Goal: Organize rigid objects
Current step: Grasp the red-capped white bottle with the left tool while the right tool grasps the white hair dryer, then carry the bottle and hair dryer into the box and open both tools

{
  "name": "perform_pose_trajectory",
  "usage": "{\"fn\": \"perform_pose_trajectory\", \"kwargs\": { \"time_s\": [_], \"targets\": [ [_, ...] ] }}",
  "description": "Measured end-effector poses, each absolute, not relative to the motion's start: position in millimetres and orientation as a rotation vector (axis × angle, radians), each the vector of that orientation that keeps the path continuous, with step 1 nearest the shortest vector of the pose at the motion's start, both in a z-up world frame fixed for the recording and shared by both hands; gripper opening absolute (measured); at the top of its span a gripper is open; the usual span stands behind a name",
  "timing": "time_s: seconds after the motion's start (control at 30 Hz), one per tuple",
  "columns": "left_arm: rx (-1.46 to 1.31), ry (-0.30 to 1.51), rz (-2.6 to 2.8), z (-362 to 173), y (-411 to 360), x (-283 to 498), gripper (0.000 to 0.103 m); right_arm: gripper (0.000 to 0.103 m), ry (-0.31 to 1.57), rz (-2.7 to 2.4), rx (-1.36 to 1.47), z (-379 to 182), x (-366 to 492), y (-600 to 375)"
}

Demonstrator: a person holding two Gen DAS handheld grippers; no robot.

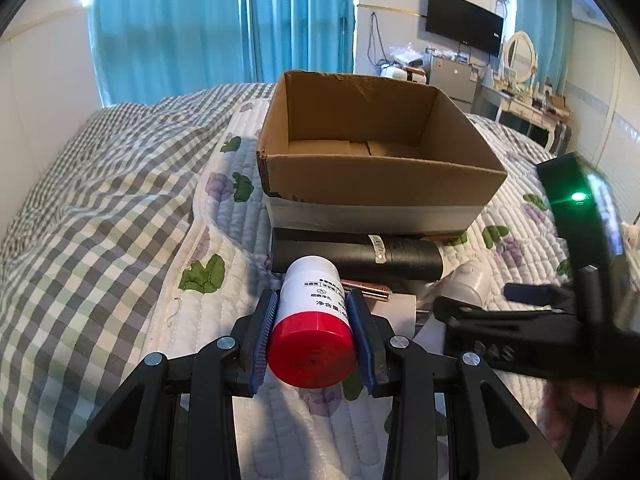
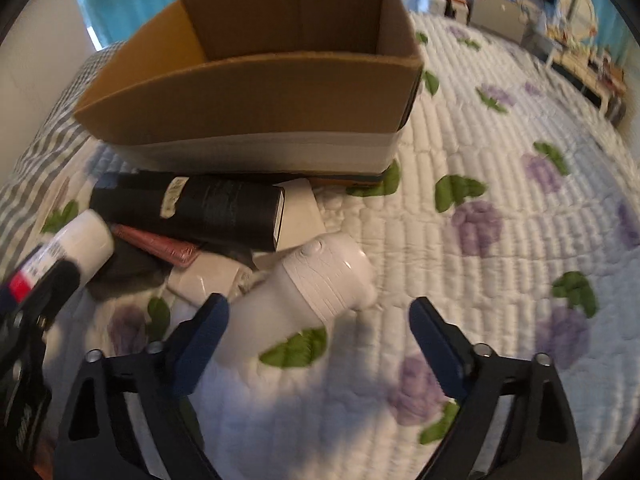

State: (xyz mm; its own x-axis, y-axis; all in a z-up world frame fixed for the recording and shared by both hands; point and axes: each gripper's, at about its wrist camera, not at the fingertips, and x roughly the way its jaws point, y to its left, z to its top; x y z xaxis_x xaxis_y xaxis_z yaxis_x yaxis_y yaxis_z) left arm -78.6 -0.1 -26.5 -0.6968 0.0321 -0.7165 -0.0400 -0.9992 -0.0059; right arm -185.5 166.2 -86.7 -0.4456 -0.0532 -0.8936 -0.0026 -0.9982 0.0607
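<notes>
The left gripper [image 1: 312, 344] clamps a white bottle with a red cap [image 1: 311, 322], held above the quilted floral bed [image 2: 500, 152] just near of the open brown cardboard box [image 1: 372, 160]. The right gripper [image 2: 318, 322] spreads its fingers wide around a white plastic bottle [image 2: 304, 292] lying beside a black cylindrical tube [image 2: 192, 208].
</notes>
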Motion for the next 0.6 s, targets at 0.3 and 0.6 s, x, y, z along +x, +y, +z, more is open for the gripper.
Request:
{"fn": "perform_pose_trajectory", "kwargs": {
  "time_s": [0.3,0.6],
  "targets": [
    [-1.211,0.005,2.834,-27.5,0.0,-79.8,0.037,0.072,-0.014,-2.651,1.65,-103.0,-199.8,154.3],
    [-1.249,-0.01,2.813,-22.3,1.7,-74.9,0.037,0.061,-0.02,-2.648,1.46,-59.8,-175.3,162.2]
  ]
}}
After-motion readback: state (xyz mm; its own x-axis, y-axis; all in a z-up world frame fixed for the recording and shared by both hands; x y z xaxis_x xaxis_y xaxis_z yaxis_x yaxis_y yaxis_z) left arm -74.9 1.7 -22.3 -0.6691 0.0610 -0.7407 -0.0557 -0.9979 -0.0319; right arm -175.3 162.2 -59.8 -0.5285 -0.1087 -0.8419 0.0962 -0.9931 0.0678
